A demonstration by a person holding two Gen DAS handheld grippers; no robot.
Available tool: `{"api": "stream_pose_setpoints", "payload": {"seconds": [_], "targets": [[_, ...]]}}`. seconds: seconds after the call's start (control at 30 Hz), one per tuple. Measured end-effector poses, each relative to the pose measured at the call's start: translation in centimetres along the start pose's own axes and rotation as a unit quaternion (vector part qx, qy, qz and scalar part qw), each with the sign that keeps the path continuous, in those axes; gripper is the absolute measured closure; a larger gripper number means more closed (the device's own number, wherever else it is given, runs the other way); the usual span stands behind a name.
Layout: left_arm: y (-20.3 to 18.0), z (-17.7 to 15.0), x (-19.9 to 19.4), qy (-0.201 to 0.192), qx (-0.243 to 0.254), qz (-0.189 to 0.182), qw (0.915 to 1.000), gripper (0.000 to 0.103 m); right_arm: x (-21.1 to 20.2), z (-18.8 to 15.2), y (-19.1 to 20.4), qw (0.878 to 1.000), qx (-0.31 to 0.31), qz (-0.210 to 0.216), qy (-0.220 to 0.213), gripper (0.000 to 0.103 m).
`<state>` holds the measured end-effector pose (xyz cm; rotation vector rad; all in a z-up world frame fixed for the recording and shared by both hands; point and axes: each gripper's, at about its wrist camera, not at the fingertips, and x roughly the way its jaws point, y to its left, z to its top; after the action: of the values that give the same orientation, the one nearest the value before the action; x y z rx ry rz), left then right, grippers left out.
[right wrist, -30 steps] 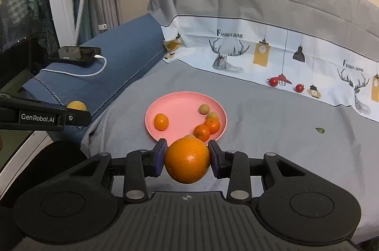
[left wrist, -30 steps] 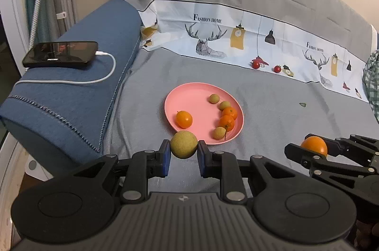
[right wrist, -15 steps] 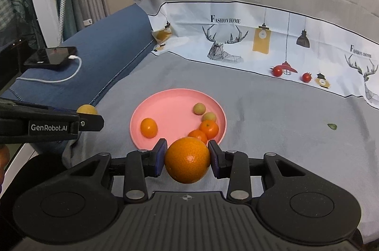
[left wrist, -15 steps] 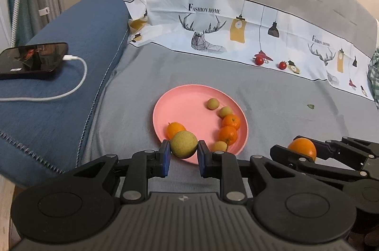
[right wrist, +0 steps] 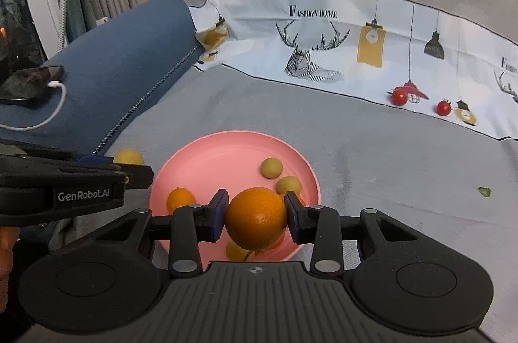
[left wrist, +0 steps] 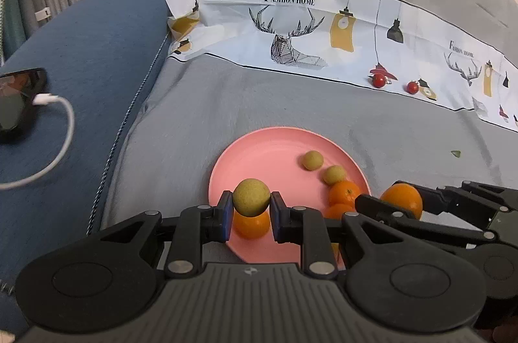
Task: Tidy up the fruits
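A pink plate (left wrist: 265,155) lies on the grey cloth and holds several small oranges and yellow-green fruits. My left gripper (left wrist: 251,212) is shut on a yellow-green fruit (left wrist: 251,196), held above the plate's near left part, over a small orange (left wrist: 252,226). My right gripper (right wrist: 255,218) is shut on a large orange (right wrist: 255,221) above the plate's (right wrist: 226,155) near edge. The right gripper also shows in the left wrist view (left wrist: 401,200), at the plate's right rim. The left gripper shows in the right wrist view (right wrist: 126,163), left of the plate.
A blue cushion (left wrist: 81,77) lies to the left with a phone (left wrist: 16,97) and white cable on it. Two cherry tomatoes (left wrist: 378,80) sit far back on the printed cloth. A small green leaf (left wrist: 456,153) lies to the right.
Both grippers have moved forward toward the plate with their fruits. The left one is now over the plate's near part, and the right one is at its near edge.
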<state>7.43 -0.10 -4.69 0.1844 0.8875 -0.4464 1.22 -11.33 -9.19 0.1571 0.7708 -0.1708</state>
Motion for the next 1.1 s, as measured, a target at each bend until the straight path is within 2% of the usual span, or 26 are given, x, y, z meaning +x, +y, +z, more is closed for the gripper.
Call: {"api": "stream_pose_setpoints", "payload": {"seconds": [0.23, 0.53, 0.57, 0.6, 0.63, 0.67, 0.73, 0.8, 0.87, 0.93, 1.1], "targets": [[-0.1, 0.8, 3.9, 0.018, 0.013, 0.001, 0.9998, 0.077, 3.3, 0.6, -0.2, 1.0, 0.005, 0.001, 0.016, 0.064], [-0.2, 0.7, 6.8, 0.036, 0.024, 0.01, 0.999, 0.075, 6.6, 0.7, -0.6, 0.999, 0.011, 0.001, 0.043, 0.064], [-0.3, 0.8, 6.9, 0.035, 0.026, 0.01, 0.999, 0.072, 6.9, 0.7, -0.7, 0.999, 0.014, 0.003, 0.046, 0.062], [-0.2, 0.9, 6.9, 0.03, 0.029, 0.009, 0.9991, 0.062, 7.1, 0.8, -0.9, 0.999, 0.021, 0.004, 0.048, 0.062], [-0.1, 1.0, 6.7, 0.022, 0.032, 0.013, 0.9992, 0.047, 7.1, 0.9, -1.1, 0.999, 0.027, 0.001, 0.045, 0.062], [0.1, 1.0, 6.4, 0.01, 0.032, 0.026, 0.9991, 0.038, 7.0, 1.1, -1.4, 0.999, 0.034, -0.001, 0.04, 0.06], [0.9, 1.2, 5.7, -0.011, 0.021, 0.048, 0.9986, 0.01, 6.5, 1.4, -2.3, 0.998, 0.05, -0.001, 0.032, 0.048], [2.2, 1.3, 5.0, -0.016, -0.009, 0.038, 0.9991, 0.0, 5.5, 1.8, -3.2, 0.997, 0.07, -0.004, 0.024, 0.025], [3.6, 1.4, 4.0, -0.012, -0.05, 0.009, 0.9987, 0.0, 4.0, 1.9, -3.7, 0.997, 0.08, -0.005, 0.016, 0.019], [4.5, 1.0, 2.9, -0.004, -0.08, -0.01, 0.9967, 0.0, 2.4, 1.6, -3.6, 0.997, 0.072, -0.005, 0.01, 0.017], [4.3, -0.7, -0.9, -0.004, -0.088, -0.003, 0.9961, 0.0, -2.4, 0.1, -1.8, 0.999, 0.049, -0.005, 0.003, 0.01]]}}
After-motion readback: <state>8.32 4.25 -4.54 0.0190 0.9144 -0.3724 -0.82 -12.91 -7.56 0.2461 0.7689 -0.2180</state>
